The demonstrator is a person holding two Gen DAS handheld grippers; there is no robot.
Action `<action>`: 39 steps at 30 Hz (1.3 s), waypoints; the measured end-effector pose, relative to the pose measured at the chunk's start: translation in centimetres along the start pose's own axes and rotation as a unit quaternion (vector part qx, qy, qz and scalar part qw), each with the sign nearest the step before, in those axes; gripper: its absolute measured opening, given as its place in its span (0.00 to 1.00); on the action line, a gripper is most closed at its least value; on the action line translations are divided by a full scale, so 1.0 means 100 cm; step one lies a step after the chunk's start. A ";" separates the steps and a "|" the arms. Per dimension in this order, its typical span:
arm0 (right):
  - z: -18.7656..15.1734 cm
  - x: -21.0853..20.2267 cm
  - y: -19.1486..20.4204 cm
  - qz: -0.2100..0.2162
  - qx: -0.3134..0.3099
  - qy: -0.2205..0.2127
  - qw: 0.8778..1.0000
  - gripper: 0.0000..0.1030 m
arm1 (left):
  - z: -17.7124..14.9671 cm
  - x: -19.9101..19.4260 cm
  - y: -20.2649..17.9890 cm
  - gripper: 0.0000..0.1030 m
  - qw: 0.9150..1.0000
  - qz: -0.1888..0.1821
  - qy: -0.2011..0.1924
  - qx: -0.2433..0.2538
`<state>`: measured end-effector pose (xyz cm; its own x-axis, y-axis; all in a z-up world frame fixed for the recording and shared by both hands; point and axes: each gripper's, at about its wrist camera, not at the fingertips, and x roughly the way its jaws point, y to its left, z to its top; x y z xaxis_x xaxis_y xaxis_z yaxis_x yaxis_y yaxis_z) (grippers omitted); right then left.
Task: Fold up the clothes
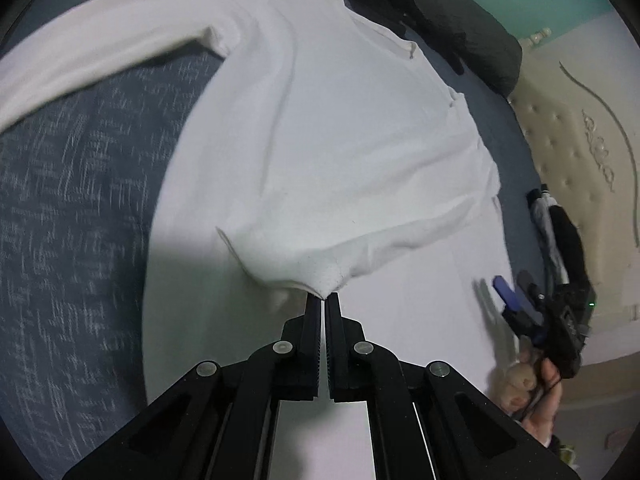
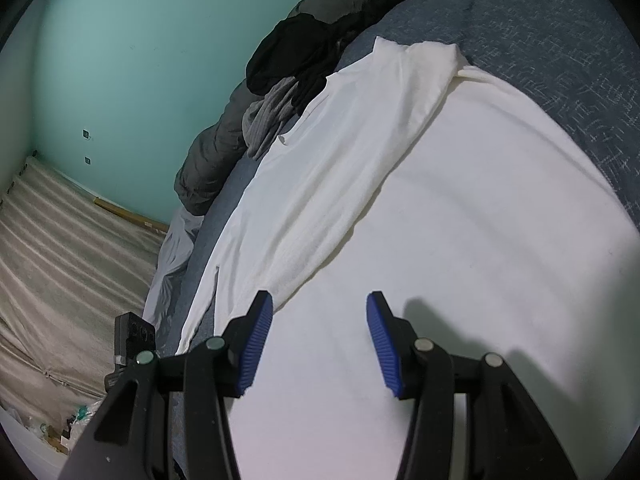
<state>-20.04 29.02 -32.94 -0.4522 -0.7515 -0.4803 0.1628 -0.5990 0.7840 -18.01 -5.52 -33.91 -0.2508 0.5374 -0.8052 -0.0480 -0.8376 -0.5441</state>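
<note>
I count 1 white long-sleeved cotton shirt (image 1: 328, 152) with 2 sleeves, 1 blue-grey patterned bed cover (image 1: 80, 208), 1 heap of dark grey and black clothes (image 2: 288, 92) at its far edge, and my 2 grippers.

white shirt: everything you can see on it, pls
The white shirt is a long-sleeved, soft knit-looking garment spread mostly flat on the blue-grey bedcover. One sleeve stretches out sideways; the other sleeve is folded over the body. The left tongs are shut on a bunched fold of its near edge, lifting it into a peak. The right tongs stand open above the fabric, gripping nothing. Dark clothes lie beyond it.
</note>
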 end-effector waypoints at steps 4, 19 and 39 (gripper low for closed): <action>0.000 0.000 0.000 0.000 0.001 -0.001 1.000 0.48 | 0.001 -0.003 -0.011 0.02 0.999 -0.031 0.012 -0.011; 0.002 -0.001 0.001 0.000 0.003 -0.004 1.000 0.48 | -0.019 -0.003 -0.001 0.03 0.999 0.042 -0.011 0.009; 0.003 0.003 0.002 0.002 -0.001 -0.001 1.000 0.48 | 0.002 0.011 -0.017 0.03 0.982 0.136 -0.071 0.109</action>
<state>-20.37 28.77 -32.84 -0.4542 -0.7526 -0.4767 0.1665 -0.5974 0.7844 -18.37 -3.54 -33.87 -0.4151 0.2846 -0.8641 -0.1626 -0.9577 -0.2373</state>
